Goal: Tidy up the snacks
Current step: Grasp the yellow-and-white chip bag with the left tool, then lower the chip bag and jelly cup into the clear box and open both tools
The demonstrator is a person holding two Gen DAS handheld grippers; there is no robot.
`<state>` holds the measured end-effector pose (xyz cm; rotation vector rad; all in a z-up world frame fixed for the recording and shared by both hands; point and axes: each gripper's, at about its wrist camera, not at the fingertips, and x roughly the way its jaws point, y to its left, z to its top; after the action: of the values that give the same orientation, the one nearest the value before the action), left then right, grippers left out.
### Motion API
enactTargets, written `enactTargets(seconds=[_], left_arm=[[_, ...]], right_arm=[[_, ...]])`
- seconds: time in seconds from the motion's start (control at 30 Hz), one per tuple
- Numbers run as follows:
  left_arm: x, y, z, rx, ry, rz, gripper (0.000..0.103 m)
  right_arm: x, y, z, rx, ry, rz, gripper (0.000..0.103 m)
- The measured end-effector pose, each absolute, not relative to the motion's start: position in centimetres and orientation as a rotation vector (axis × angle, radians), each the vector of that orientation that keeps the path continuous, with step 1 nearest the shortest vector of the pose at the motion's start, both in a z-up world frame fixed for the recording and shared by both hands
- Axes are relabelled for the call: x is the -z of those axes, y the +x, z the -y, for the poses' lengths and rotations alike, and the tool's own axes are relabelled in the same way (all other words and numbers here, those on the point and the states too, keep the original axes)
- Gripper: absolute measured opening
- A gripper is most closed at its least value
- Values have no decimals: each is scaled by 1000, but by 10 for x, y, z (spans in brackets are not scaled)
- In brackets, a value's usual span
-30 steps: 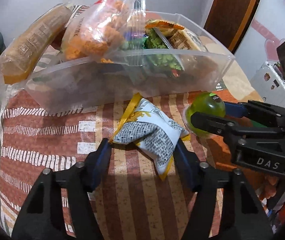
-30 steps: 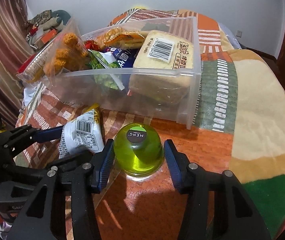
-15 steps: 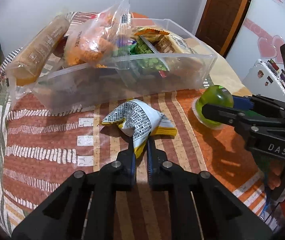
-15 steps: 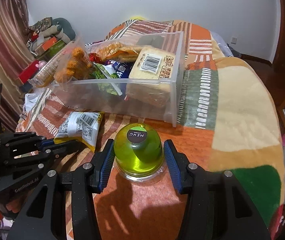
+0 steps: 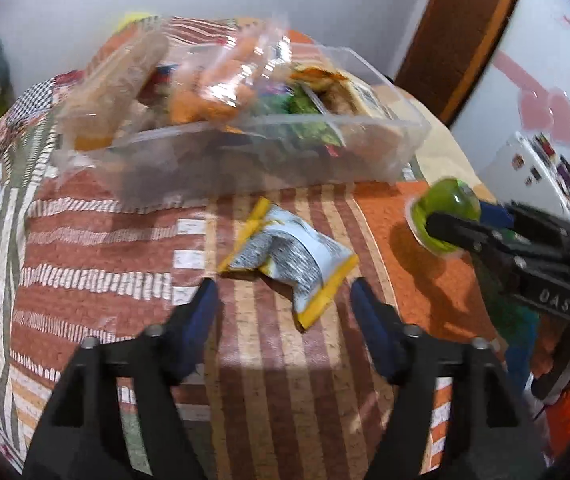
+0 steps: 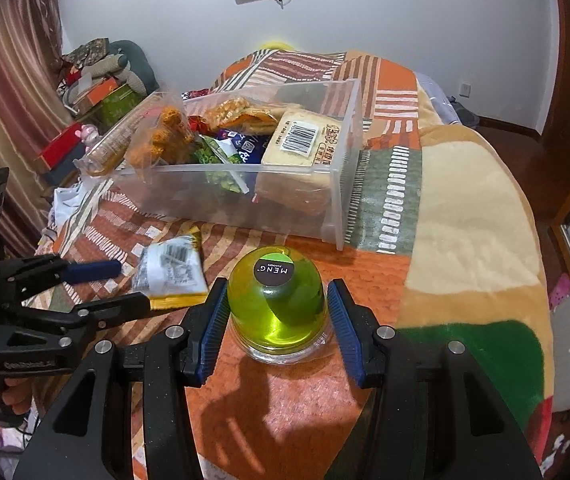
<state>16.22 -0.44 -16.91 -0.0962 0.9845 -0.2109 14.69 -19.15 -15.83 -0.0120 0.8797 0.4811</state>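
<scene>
A grey-and-white snack packet with yellow ends (image 5: 289, 248) (image 6: 171, 270) lies crumpled on the striped blanket. My left gripper (image 5: 283, 292) (image 6: 135, 285) hangs just behind it; its jaws are opening, and the packet's near end lies between the fingertips without touching the pads. My right gripper (image 6: 277, 296) (image 5: 461, 216) is shut on a green jelly cup (image 6: 277, 304) (image 5: 445, 202) with a dark round label, held slightly above the orange blanket. The clear plastic bin (image 5: 277, 124) (image 6: 341, 184) sits beyond, filled with several snack bags.
A long biscuit sleeve (image 5: 117, 84) and an orange snack bag (image 5: 209, 92) stick out over the bin's left end. A bread pack (image 6: 305, 140) fills its right end. The bed's edge drops off at right (image 6: 533, 240). Clutter is piled at far left (image 6: 101, 88).
The left gripper first closed on the packet's yellow corner, then opened and let it go; the packet now lies flatter. Both views have drawn back. The right gripper kept hold of the cup.
</scene>
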Motion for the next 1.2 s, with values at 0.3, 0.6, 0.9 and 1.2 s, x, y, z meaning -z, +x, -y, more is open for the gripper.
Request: enactTargets(seconds=[0.3, 0.6, 0.9, 1.2], left_arm=[[183, 204, 14, 189, -119, -1052, 77], [197, 216, 36, 181, -81, -1027, 55], [175, 197, 37, 211, -62, -966, 46], [119, 192, 35, 255, -96, -834, 45]], right_arm=[[160, 144, 195, -474, 10, -885, 46], [157, 142, 201, -465, 16, -878, 46], [142, 145, 200, -473, 25, -824, 46], [114, 161, 201, -469, 49, -740, 46]])
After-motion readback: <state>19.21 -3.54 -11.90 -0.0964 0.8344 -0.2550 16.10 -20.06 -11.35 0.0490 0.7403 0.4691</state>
